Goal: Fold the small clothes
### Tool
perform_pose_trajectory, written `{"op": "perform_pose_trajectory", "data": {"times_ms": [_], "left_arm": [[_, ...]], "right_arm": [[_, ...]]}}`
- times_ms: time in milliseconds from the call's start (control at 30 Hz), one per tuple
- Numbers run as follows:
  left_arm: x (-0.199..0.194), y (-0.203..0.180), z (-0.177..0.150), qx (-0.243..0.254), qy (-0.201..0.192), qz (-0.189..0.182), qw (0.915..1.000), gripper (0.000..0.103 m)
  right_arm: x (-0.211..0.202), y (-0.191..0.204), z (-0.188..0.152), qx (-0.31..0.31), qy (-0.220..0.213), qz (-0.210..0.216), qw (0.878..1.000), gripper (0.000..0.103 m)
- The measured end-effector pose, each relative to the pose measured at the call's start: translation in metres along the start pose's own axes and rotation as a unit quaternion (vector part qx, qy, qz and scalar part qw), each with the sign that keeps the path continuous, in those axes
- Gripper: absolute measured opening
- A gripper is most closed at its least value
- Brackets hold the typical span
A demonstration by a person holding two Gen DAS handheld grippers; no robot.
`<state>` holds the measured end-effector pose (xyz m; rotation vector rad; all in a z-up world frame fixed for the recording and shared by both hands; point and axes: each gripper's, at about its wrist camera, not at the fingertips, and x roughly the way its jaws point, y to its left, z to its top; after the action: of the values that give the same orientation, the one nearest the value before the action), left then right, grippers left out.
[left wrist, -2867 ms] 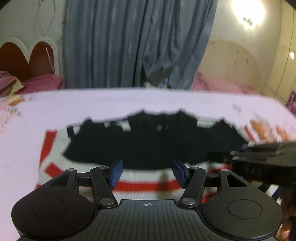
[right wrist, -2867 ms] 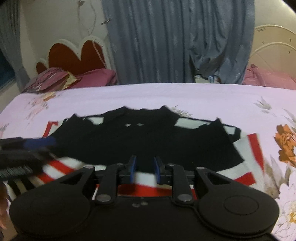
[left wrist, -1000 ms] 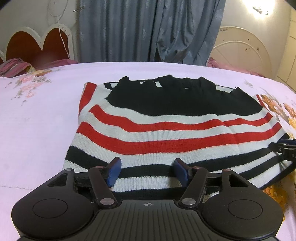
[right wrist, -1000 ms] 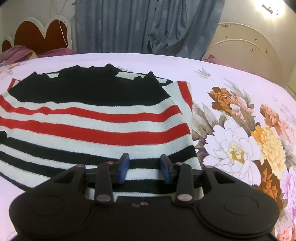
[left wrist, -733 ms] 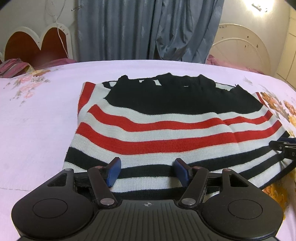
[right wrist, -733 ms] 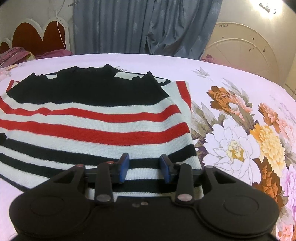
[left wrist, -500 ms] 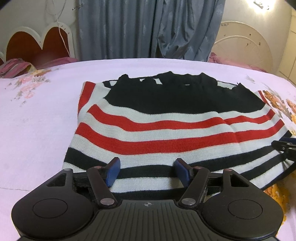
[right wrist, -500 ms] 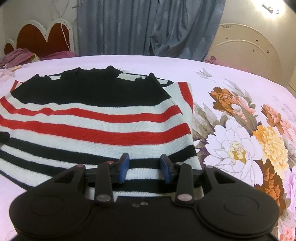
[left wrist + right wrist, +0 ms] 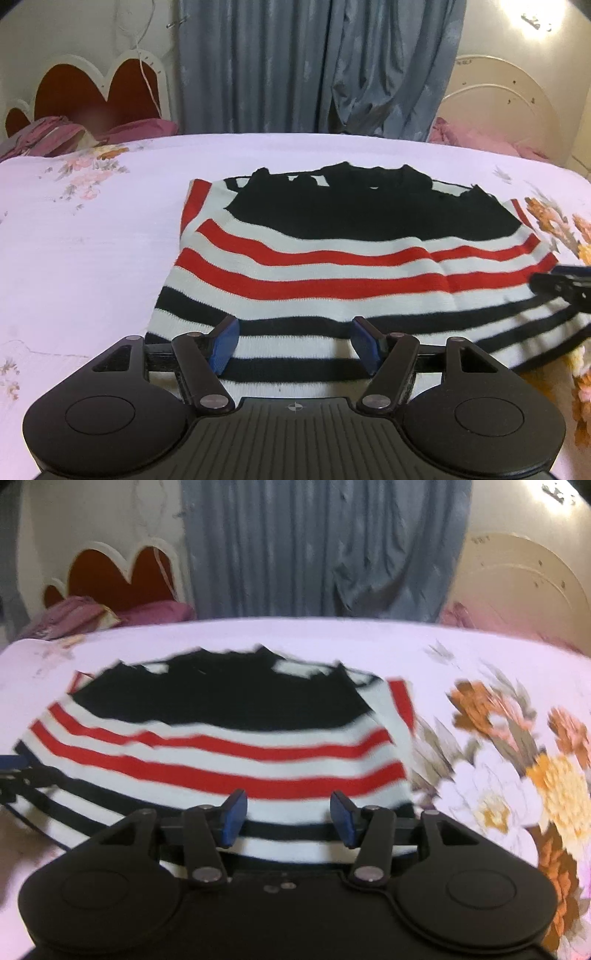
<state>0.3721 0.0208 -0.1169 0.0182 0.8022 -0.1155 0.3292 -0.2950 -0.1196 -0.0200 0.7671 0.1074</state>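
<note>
**Both grippers let go over the striped sweater**

The left gripper (image 9: 293, 345) has its blue fingers spread wide, holding nothing. It sits over the near edge of the striped sweater (image 9: 332, 266). The right gripper (image 9: 288, 818) is spread wide too, over the near right part of the sweater, and its picture is blurry.

The sweater lies on the pink flowered bed sheet (image 9: 92, 258), with its black part far away and its black and white stripes near. A small bump shows in the red stripes on the right.

What could go wrong: I think a finger could catch the soft knit on its way and pull the fold crooked. The bump may turn into a wrinkle if nobody smooths it
</note>
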Motion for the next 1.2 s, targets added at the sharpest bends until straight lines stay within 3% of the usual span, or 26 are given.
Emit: {"op": "perform_pose_trajectory", "data": {"times_ms": [300,400,533,667,800,900,1033,1200], "left_arm": [[0.017,0.012,-0.019,0.023,0.016,-0.021,0.9994,0.068],[0.018,0.011,-0.026,0.046,0.006,-0.024,0.9986,0.069],[0.016,0.015,-0.03,0.045,-0.002,-0.036,0.9983,0.071],[0.012,0.022,-0.033,0.034,-0.003,-0.045,0.9984,0.071],[0.005,0.026,-0.035,0.014,0.0,-0.041,0.9991,0.071],[-0.003,0.026,-0.036,-0.006,0.006,-0.033,0.9994,0.071],[-0.014,0.025,-0.04,-0.035,0.021,-0.035,0.9985,0.073],[-0.025,0.034,-0.054,-0.103,0.04,-0.04,0.9931,0.092]], "right_arm": [[0.021,0.057,0.0,-0.011,0.011,0.027,1.0,0.047],[0.027,0.069,-0.018,-0.029,0.029,0.007,0.999,0.047],[0.019,0.072,-0.037,-0.077,0.017,-0.023,0.997,0.047],[0.014,0.062,-0.037,-0.067,0.025,-0.037,0.997,0.048],[0.008,0.057,-0.033,-0.061,0.028,-0.034,0.997,0.047],[-0.002,0.046,-0.022,-0.014,0.0,0.008,1.0,0.049],[-0.002,0.043,-0.014,0.001,-0.007,0.027,1.0,0.05],[-0.002,0.037,-0.014,0.004,-0.011,0.04,0.999,0.051]]}}
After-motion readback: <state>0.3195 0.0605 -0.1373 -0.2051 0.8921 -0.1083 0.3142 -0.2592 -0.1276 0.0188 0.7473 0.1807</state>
